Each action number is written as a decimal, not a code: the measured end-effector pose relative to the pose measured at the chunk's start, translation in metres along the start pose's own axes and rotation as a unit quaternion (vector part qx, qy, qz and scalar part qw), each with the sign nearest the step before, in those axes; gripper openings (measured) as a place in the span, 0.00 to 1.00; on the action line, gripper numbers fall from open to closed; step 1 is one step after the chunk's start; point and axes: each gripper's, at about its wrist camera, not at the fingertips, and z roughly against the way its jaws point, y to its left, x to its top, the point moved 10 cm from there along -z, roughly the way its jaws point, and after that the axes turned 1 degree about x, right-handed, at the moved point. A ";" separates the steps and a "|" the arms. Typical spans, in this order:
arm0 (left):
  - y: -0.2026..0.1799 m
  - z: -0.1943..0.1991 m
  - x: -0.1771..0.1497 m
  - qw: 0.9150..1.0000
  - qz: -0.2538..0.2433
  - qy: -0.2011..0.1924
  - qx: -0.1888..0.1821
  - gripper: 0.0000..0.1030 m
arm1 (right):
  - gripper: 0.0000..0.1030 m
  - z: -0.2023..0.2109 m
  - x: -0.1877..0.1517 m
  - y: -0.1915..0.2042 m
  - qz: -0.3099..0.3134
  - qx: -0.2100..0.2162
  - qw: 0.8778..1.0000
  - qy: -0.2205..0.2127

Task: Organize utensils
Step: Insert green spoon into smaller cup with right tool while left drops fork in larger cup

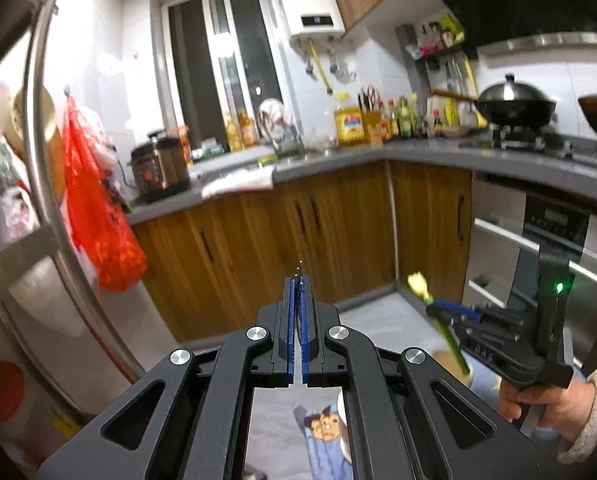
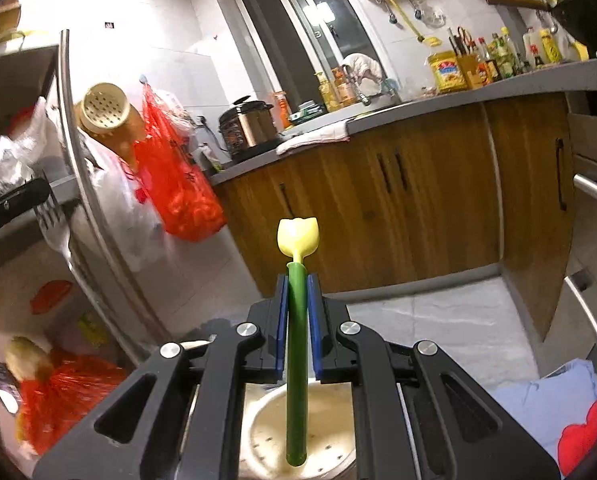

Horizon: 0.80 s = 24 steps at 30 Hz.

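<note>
While both grippers hang over the kitchen floor facing the wooden cabinets [image 1: 258, 236], each one is clamped on a utensil. L gripper [image 1: 298, 280]: blue pads nearly together, pinching a thin metal utensil [image 1: 299, 270] whose tip pokes just past the fingertips; in the R wrist view the same utensil shows as a fork [image 2: 52, 220], tines pointing down-right, near the fridge handle [image 2: 86, 184]. R gripper [image 2: 297, 280]: pads pressed on both sides of a green-handled spoon w/ a yellow tulip-shaped head [image 2: 297, 236], head sticking out past the fingertips, handle running back under the gripper over a cream perforated holder [image 2: 266, 432]. In the L wrist view that spoon [image 1: 418, 285] is seen from the side, tilted, held by the R gripper [image 1: 434, 307] w/ the person's right hand [image 1: 546, 400] on its grip. Background: grey counter [image 1: 338, 164] w/ pressure cooker [image 1: 160, 168], oil bottle [image 1: 348, 124], wok on the stove [image 1: 514, 106]. Red plastic bag [image 2: 178, 176] hangs beside the fridge, next to a cream perforated cup [image 2: 104, 110].
</note>
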 end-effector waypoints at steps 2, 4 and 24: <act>-0.004 -0.014 -0.016 1.000 -0.004 0.019 -0.003 0.03 | 0.09 -0.007 -0.006 -0.003 0.011 -0.013 1.000 0.002; -0.010 -0.024 -0.033 0.999 -0.009 0.036 -0.007 0.03 | 0.09 -0.013 -0.014 -0.005 0.020 -0.022 1.000 0.005; -0.036 -0.050 -0.088 0.995 -0.028 0.095 -0.033 0.03 | 0.09 0.009 -0.058 -0.007 0.037 -0.001 0.997 0.063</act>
